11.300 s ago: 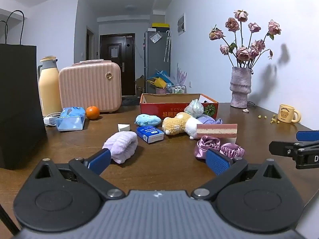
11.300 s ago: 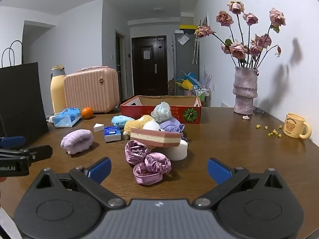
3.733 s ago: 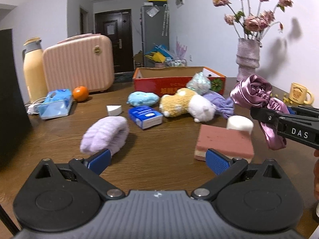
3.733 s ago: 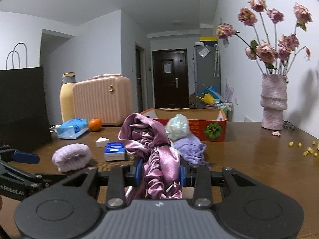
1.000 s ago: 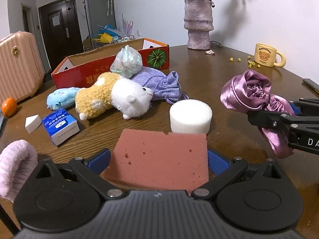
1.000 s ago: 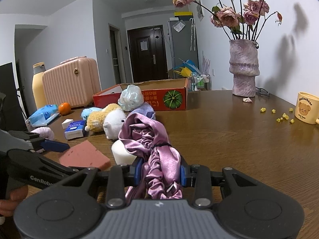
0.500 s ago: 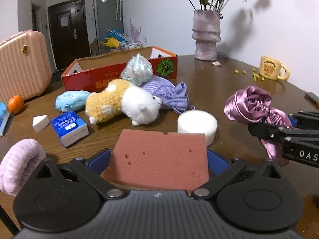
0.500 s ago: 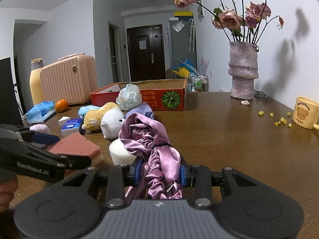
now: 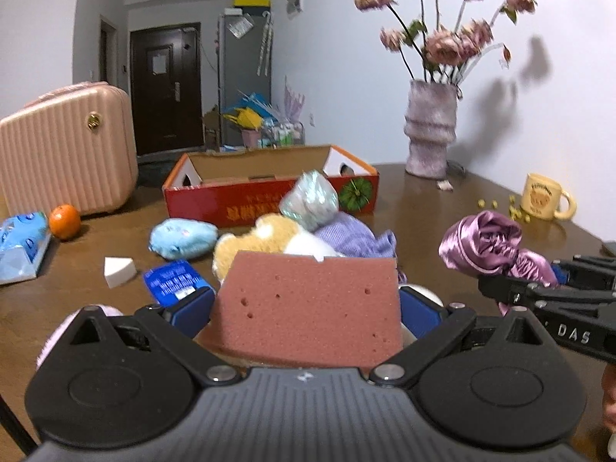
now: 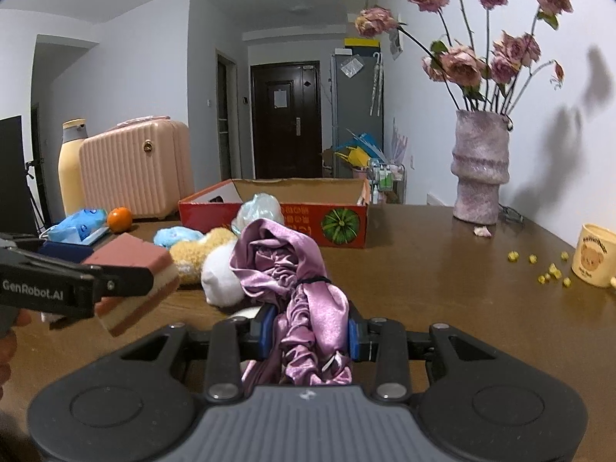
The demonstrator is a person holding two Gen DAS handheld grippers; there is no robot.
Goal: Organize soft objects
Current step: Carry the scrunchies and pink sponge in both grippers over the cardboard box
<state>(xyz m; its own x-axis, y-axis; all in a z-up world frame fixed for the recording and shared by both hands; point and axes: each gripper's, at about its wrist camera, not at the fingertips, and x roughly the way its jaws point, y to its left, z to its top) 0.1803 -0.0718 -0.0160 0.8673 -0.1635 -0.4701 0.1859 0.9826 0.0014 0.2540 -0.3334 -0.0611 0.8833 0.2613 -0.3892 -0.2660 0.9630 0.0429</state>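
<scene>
My left gripper (image 9: 306,308) is shut on a pink sponge block (image 9: 308,300) and holds it above the table; the sponge also shows in the right wrist view (image 10: 131,273). My right gripper (image 10: 308,331) is shut on a purple satin scrunchie (image 10: 296,281), which also shows at the right in the left wrist view (image 9: 489,246). The red cardboard box (image 9: 269,196) stands open behind a pile: a yellow-and-white plush (image 9: 265,238), a lilac cloth (image 9: 354,236), a pale green bundle (image 9: 312,200) and a blue plush (image 9: 181,238).
A pink case (image 9: 65,146), an orange (image 9: 64,221) and a blue tissue pack (image 9: 21,246) stand at the left. A small blue box (image 9: 173,281) and a white wedge (image 9: 119,269) lie nearby. A vase of roses (image 10: 481,169) and a yellow mug (image 10: 595,265) are at the right.
My left gripper has lifted the pink sponge off the table and risen. The right gripper still holds the scrunchie and has risen a little.
</scene>
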